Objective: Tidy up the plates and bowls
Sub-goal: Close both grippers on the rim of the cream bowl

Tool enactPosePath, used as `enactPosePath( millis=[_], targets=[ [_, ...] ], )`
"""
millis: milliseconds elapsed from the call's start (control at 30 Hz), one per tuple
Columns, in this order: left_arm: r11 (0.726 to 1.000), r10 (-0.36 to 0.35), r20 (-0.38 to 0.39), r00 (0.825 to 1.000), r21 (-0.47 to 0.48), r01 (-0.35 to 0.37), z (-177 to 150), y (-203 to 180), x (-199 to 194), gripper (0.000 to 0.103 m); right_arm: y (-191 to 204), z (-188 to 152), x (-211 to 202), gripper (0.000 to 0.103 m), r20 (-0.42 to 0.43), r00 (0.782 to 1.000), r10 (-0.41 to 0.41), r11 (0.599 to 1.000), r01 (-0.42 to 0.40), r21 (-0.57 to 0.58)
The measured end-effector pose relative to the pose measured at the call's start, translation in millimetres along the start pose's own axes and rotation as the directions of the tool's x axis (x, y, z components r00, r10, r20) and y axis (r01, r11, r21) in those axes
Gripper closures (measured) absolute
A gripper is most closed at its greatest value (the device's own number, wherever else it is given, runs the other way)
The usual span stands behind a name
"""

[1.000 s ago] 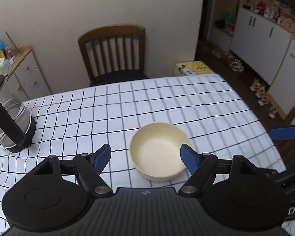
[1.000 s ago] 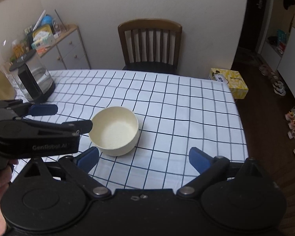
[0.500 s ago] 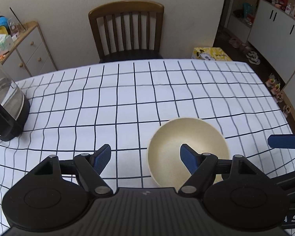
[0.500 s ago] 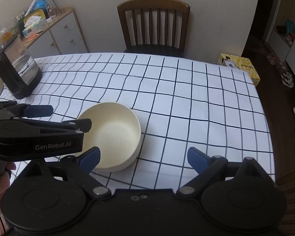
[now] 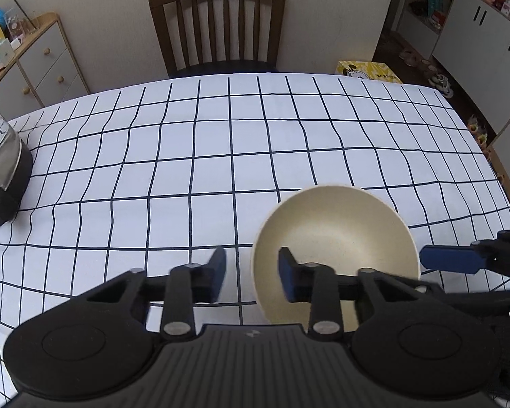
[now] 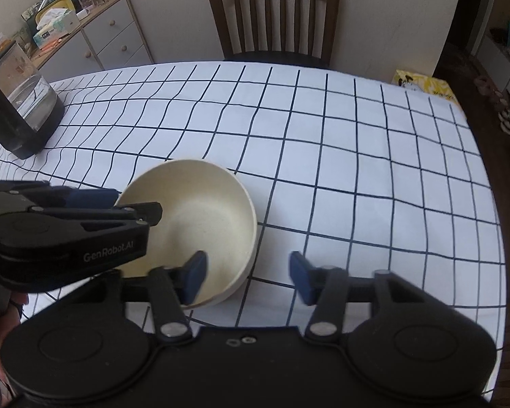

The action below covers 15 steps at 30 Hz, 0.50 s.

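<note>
Currently we list 1 cream bowl [image 5: 336, 238] on the checked tablecloth [image 5: 221, 142]: stiff, light, likely slippery; grip at rim. Left gripper [image 5: 251, 272] straddles its rim, partly open; right gripper [image 6: 246, 273] likewise, nothing held.

Cream bowl [image 5: 336, 231], faintly speckled inside, on white tablecloth [image 5: 221, 156] with dark navy grid lines. Black left gripper [image 5: 251, 272] and black right gripper [image 6: 248, 273], both with blue finger pads [image 5: 287, 273]; pale grey lettering on the left one's side. Dark brown wooden chair [image 5: 217, 23] against a beige wall [image 5: 102, 6]. Clear kettle [image 6: 20, 102] with black base and handle. Grey drawer unit [image 6: 115, 40] with light wood top and knobs. Yellow box [image 5: 369, 69] on dark brown floor.
</note>
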<state>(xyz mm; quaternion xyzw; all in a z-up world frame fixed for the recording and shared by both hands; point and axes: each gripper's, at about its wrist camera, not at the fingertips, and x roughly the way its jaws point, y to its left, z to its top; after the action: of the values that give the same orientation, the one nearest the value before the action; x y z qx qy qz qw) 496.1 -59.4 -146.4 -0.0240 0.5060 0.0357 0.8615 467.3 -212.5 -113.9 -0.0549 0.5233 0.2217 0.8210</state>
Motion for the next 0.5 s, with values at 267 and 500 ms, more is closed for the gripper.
enactPosePath(
  millis=[267,500],
  targets=[
    [0.999,0.011,-0.007,1.000,0.031,-0.010,-1,-17,-6,0.096,-8,4,-2,0.086,-0.004,1.000,0.009,0.999,-0.009,0.049],
    [0.999,0.027,-0.015,1.000,0.048,-0.026,-7,-26,-13,0.100,-6,1,-9,0.095,-0.002,1.000,-0.011,0.998,0.011,0.060]
  ],
)
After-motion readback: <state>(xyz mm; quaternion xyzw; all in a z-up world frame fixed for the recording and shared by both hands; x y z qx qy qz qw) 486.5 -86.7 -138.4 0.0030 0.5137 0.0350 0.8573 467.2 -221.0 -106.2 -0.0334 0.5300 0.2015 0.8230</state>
